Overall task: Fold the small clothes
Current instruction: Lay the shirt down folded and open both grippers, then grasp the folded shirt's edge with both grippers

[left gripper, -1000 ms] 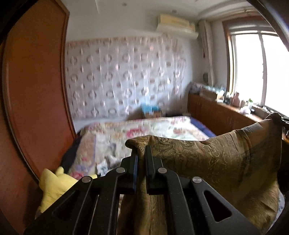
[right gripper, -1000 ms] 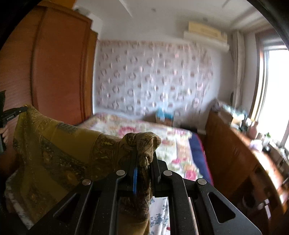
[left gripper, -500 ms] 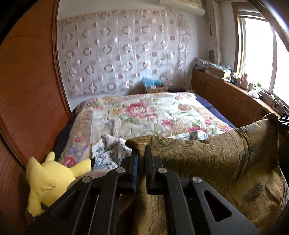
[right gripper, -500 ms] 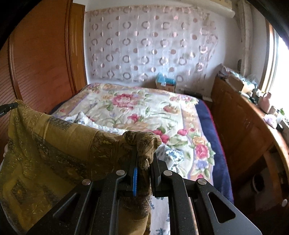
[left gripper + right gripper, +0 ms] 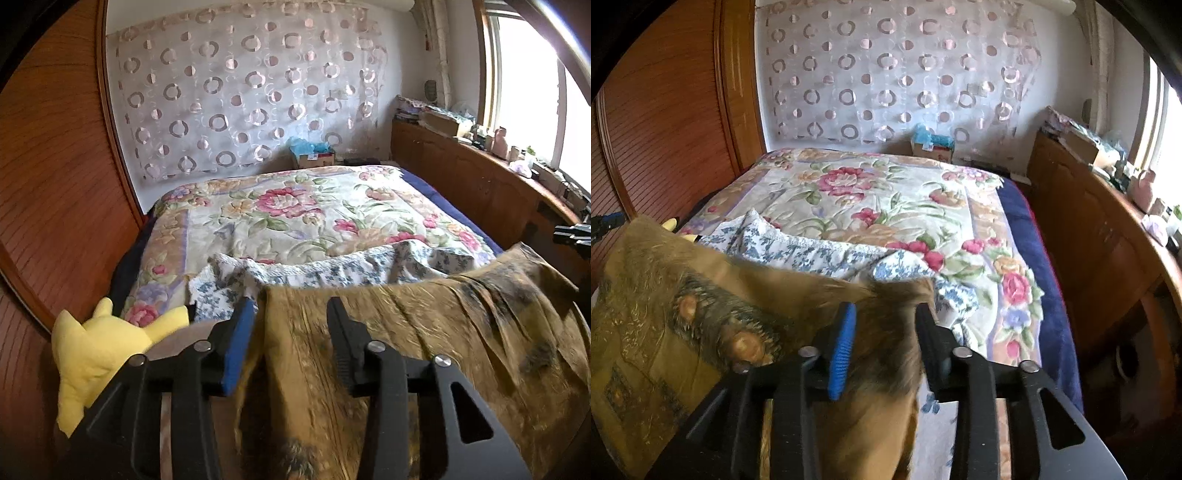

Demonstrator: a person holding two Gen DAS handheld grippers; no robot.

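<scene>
A golden-brown patterned cloth [image 5: 424, 332] is spread between my two grippers above the near end of the bed, blurred by motion. My left gripper [image 5: 291, 306] is open, its jaws apart on either side of the cloth's left corner. My right gripper [image 5: 884, 308] is open too, with the cloth's right corner [image 5: 894, 295] loose between its jaws. The cloth also fills the lower left of the right wrist view [image 5: 683, 314]. The tip of each gripper shows at the edge of the other's view.
A bed with a floral quilt [image 5: 295, 214] lies ahead. A blue-and-white floral garment [image 5: 295, 269] lies crumpled on its near end. A yellow plush toy [image 5: 96, 343] sits at the near left. A wooden wardrobe [image 5: 55, 166] stands left, a wooden cabinet [image 5: 1089, 229] right.
Both grippers have opened and let go of the cloth corners that they pinched. The views have tilted down toward the bed, and the cloth has dropped lower.
</scene>
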